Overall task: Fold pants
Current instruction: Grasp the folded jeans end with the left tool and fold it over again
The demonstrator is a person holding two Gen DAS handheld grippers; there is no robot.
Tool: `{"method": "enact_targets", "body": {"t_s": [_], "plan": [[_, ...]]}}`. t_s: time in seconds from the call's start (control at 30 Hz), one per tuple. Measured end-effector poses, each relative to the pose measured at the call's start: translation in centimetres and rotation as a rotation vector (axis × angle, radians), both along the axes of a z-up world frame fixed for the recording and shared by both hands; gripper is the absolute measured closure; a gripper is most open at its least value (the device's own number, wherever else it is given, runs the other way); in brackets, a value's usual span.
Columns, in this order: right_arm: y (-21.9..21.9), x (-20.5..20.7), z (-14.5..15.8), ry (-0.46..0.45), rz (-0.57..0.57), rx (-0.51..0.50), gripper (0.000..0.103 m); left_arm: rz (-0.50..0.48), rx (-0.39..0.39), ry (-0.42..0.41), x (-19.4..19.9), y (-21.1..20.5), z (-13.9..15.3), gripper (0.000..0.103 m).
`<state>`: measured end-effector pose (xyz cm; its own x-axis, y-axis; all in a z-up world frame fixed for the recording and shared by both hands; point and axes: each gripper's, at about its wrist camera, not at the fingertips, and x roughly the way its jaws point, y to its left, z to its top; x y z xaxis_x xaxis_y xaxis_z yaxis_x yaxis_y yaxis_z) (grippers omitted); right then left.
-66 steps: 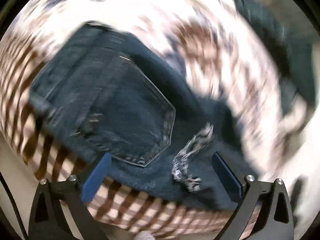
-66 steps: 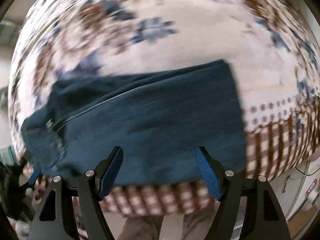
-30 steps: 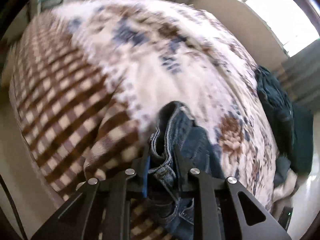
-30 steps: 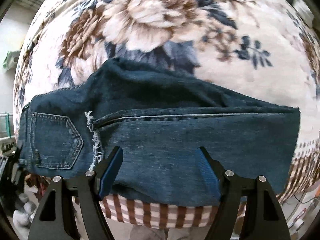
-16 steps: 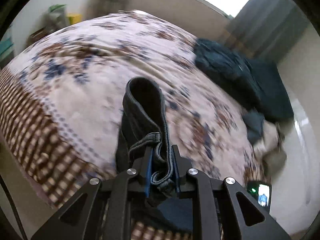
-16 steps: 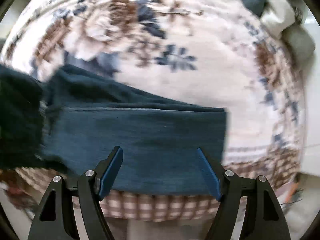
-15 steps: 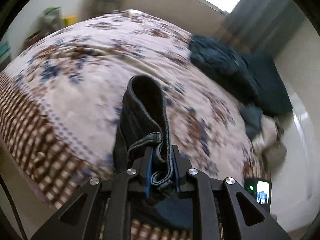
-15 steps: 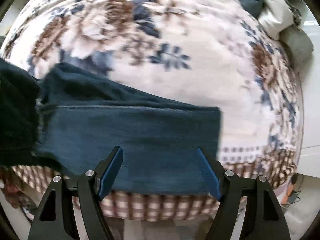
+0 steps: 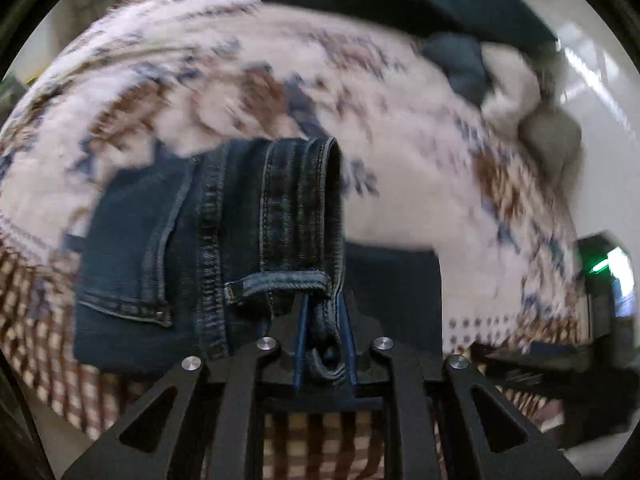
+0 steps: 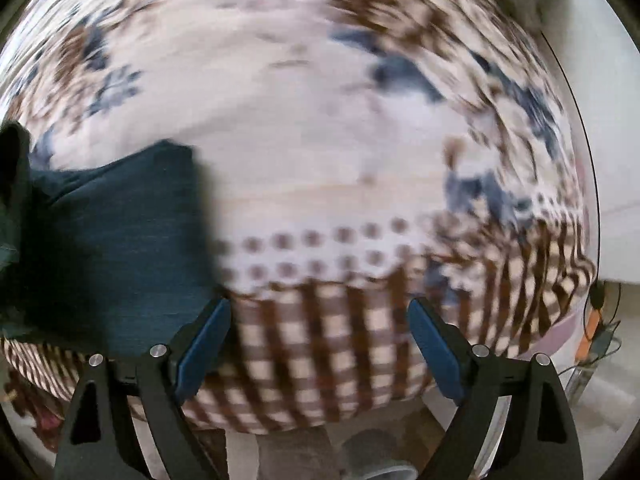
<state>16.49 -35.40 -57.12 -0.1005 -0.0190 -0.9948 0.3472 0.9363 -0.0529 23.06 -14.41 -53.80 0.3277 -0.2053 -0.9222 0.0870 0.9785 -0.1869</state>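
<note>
Dark blue denim pants (image 9: 248, 216), coarse woven cloth with raised stitched seams and a thick waistband. Soft matt cream bedspread (image 10: 304, 128), cloth printed with brown and blue flowers and a checked border. Matt black plastic left gripper (image 9: 325, 344) arms with shiny metal screws and blue pads (image 10: 202, 350).

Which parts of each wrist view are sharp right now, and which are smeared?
Left wrist view: the jeans clamped in the left gripper are crisp, the floral blanket behind streaks. Right wrist view: only the right gripper, jaws opening on nothing, is sharp; blanket and denim are smeared.
</note>
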Motion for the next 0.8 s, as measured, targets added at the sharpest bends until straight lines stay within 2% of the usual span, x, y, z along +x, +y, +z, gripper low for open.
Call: {"method": "enact_targets", "body": {"t_s": [0.1,0.13,0.23,0.27,0.33,0.37,0.4,0.47,0.53,0.6,0.67,0.7,0.73,0.77,0.8], "plan": [[-2.1,-0.4,0.0,-0.022,-0.051,0.094,0.011,-0.053,0.022,0.097,0.0,-2.3,-2.9,0.100],[-2.4,-0.3,0.2,-0.034,-0.060,0.122,0.011,-0.048,0.000,0.127,0.0,-2.4,-3.0,0.099],[-2.4,0.5,1.6,-0.105,-0.060,0.223,0.011,0.001,-0.015,0.139,-0.5,-1.2,-0.6,0.089],[-2.1,0.9,2.1,-0.128,-0.054,0.264,0.011,0.012,-0.021,0.132,-0.5,-0.6,0.3,0.079],[-0.5,1.9,3.2,-0.163,-0.041,0.349,0.011,0.048,0.018,0.093,-0.8,1.5,2.8,0.047],[0.3,2.5,3.5,-0.175,-0.035,0.392,0.011,0.067,0.049,0.079,-0.9,2.6,3.4,0.019],[1.5,3.2,3.6,-0.180,-0.030,0.440,0.011,0.110,0.096,0.048,-0.8,4.6,4.5,0.007],[4.3,4.8,3.2,-0.184,-0.019,0.515,0.011,0.173,0.150,0.013,-0.6,8.0,5.3,0.007],[7.0,6.1,2.7,-0.185,-0.010,0.559,0.011,0.227,0.212,0.011,-0.3,11.3,4.9,0.007],[9.3,7.8,0.6,-0.159,-0.013,0.596,0.011,0.281,0.260,0.036,0.2,14.7,4.0,0.007],[11.4,9.1,-2.2,-0.092,-0.021,0.653,0.011,0.334,0.281,0.069,0.6,17.9,2.9,0.007],[12.6,9.6,-3.6,-0.063,-0.018,0.652,0.011,0.351,0.290,0.078,0.8,18.6,2.5,0.007],[13.1,9.6,-3.9,-0.071,-0.012,0.621,0.012,0.366,0.295,0.086,1.0,19.4,2.2,0.007],[13.8,9.6,-3.4,-0.110,0.002,0.609,0.034,0.376,0.300,0.086,1.1,20.0,2.2,0.007],[14.2,9.6,-3.1,-0.114,0.016,0.605,0.084,0.387,0.316,0.078,1.1,20.4,2.2,0.007]]}}
